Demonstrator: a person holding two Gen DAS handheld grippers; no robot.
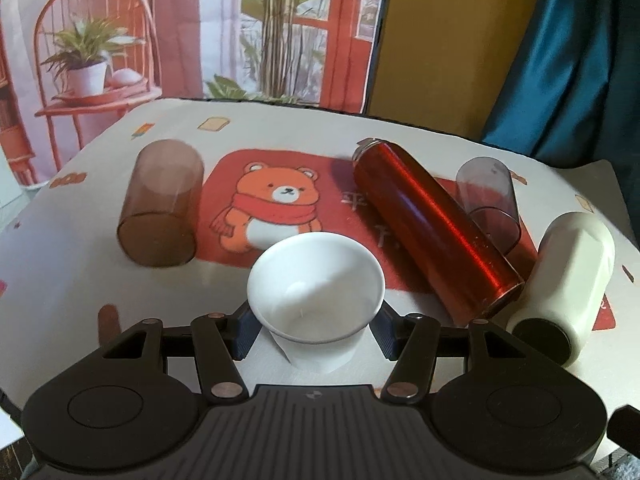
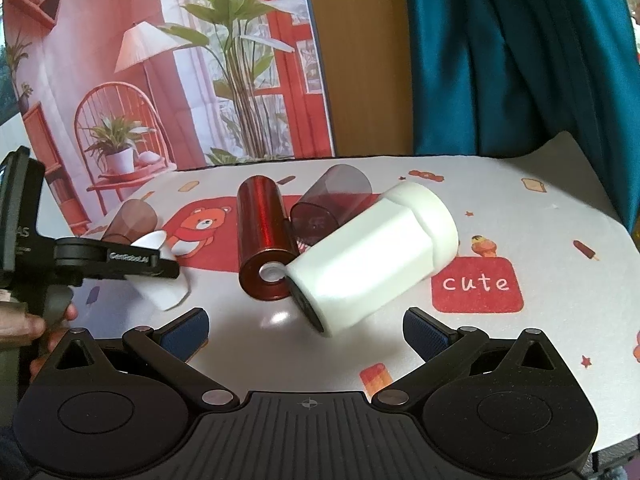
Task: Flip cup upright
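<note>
My left gripper point(image 1: 316, 330) is shut on a small white porcelain cup point(image 1: 316, 288), its mouth tilted up and away from me, just above the tablecloth. From the right wrist view the same cup point(image 2: 162, 280) sits in the left gripper's fingers point(image 2: 132, 260) at the left. My right gripper point(image 2: 306, 334) is open and empty, just in front of a white tumbler point(image 2: 372, 256) lying on its side.
On the table lie a red metal bottle point(image 1: 432, 228), a brown translucent cup point(image 1: 162, 204), a smoky clear cup point(image 1: 488, 200) and the white tumbler point(image 1: 568, 276), all on their sides. A red bear mat point(image 1: 280, 200) covers the middle. A blue curtain point(image 2: 520, 60) hangs behind.
</note>
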